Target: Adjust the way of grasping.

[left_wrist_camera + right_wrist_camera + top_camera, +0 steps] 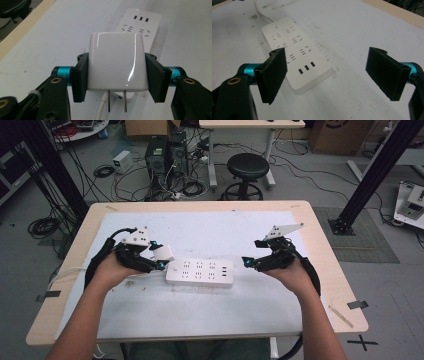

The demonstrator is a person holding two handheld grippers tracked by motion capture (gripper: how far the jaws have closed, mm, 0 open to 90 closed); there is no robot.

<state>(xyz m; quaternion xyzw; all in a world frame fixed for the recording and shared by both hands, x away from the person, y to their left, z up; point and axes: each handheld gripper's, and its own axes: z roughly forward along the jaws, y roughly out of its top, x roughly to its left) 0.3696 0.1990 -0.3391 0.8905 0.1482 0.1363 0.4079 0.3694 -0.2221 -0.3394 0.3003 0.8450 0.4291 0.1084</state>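
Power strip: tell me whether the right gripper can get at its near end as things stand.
Probably yes. The right gripper stands open with nothing between its jaws, and the power strip lies flat on the table just ahead, its USB end bare. The left gripper holds the charger at the far end.

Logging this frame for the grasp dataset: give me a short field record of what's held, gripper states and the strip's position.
held: white glossy plug adapter, two metal prongs showing
left gripper: shut on the adapter's sides
right gripper: open, nothing between jaws
target: white rectangular power strip, flat on table, between the grippers
surface: white mat on wooden table
adapter vs strip: apart, not plugged in
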